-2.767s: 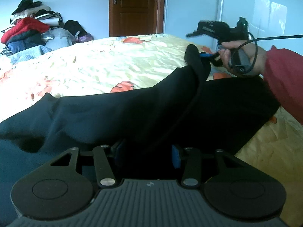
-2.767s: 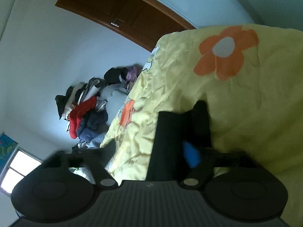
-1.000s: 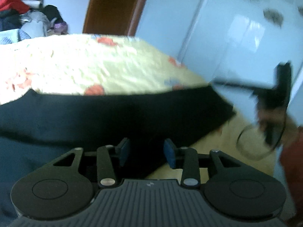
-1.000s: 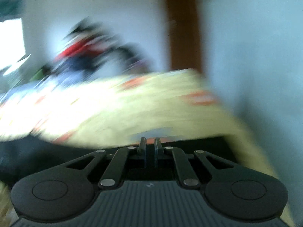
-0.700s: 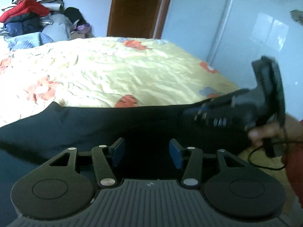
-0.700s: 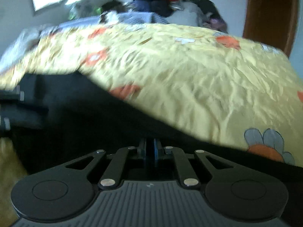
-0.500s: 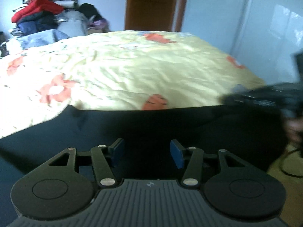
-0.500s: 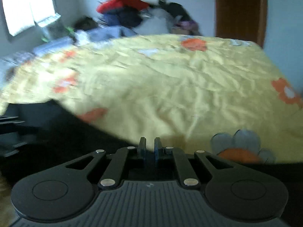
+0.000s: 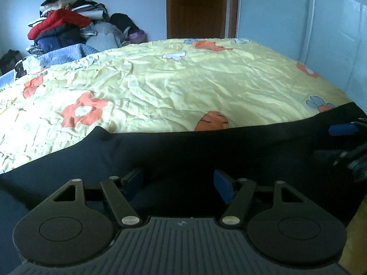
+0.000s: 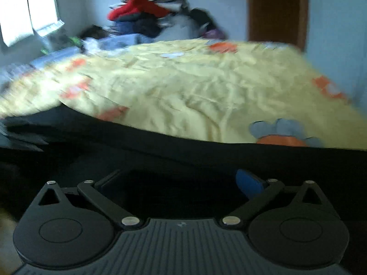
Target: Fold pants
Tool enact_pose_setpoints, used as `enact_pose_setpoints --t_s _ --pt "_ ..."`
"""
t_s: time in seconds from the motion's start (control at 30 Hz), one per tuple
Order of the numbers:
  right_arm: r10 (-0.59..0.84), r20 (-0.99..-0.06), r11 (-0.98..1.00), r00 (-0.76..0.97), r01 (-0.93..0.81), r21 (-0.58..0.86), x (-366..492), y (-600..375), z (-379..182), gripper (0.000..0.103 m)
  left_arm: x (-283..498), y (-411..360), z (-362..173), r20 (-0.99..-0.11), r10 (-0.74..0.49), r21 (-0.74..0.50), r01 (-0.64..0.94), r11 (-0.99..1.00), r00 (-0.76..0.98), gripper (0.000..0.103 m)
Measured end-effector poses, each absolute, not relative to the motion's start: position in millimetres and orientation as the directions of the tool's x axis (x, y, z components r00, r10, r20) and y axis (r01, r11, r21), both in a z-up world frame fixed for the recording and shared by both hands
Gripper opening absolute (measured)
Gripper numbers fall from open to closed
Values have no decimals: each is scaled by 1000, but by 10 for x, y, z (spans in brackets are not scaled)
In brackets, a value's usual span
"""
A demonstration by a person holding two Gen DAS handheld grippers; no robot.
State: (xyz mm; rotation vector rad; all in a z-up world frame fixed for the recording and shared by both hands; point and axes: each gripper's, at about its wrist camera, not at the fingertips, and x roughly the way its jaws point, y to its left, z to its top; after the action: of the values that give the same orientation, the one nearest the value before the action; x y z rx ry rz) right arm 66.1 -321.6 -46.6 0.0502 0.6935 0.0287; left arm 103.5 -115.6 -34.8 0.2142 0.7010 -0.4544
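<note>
Pale blue walls, one brown wooden door (image 9: 198, 8) at the far side, one bright window (image 10: 29, 9) seen only from the right wrist view. Across most of both views, one bed (image 9: 183, 80) under a yellow sheet printed with orange and blue flowers. Beyond the bed's far left corner, a heap of clothes (image 9: 68, 29): red jacket on top, dark and blue garments under it, too jumbled to count. No boxes, baskets or other containers in sight.

One pair of dark pants (image 9: 183, 151), laid flat along the near edge of the bed as a long band running from the left side to the right corner, upper edge almost straight against the yellow sheet.

Two grippers. Left gripper (image 9: 177, 182) low over the pants near the middle of the band, jaws opening, blue pads set well apart, dark cloth lying below and between them, no pad pressing on it. Right gripper (image 10: 179, 183) over the pants towards the bed's right corner, jaws opening, spread to full width, one blue pad visible on the right finger, left finger dark against the cloth, nothing clamped. Right wrist view smeared by motion. At the right edge of the left wrist view, the right gripper (image 9: 344, 137) again, one blue pad showing above the cloth.
</note>
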Motion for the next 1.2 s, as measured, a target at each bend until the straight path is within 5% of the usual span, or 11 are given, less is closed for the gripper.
enact_pose_setpoints --t_s 0.2,0.43,0.63,0.7,0.77,0.87,0.97,1.2 --pt "-138 -537 985 832 56 -165 347 -3038 -310 103 1030 -1130 -281 -648 -338 12 453 891 682 71" --pt "-137 -673 977 727 213 30 404 -3683 -474 103 932 -1187 -281 -652 -338 17 459 889 679 71" --pt "-139 -672 979 728 204 18 359 -3797 -436 103 689 -1274 -295 -638 -382 11 505 863 668 71" --pt "-207 -609 963 766 268 9 116 -3839 -355 103 597 -1287 -340 -635 -388 23 518 855 668 72" --pt "-253 -538 938 804 341 69 -210 -4005 -292 103 528 -1329 -435 -646 -388 54 547 836 657 76" --pt "-232 -604 830 763 478 285 -522 -4494 -373 103 426 -1335 -483 -608 -386 95 546 832 694 80" --pt "-181 -574 707 799 511 488 -882 -4848 -476 103 425 -1310 -503 -603 -396 77 545 835 692 83" --pt "-139 -534 647 834 484 588 -1020 -4860 -542 103 435 -1260 -540 -588 -396 50 520 853 705 93"
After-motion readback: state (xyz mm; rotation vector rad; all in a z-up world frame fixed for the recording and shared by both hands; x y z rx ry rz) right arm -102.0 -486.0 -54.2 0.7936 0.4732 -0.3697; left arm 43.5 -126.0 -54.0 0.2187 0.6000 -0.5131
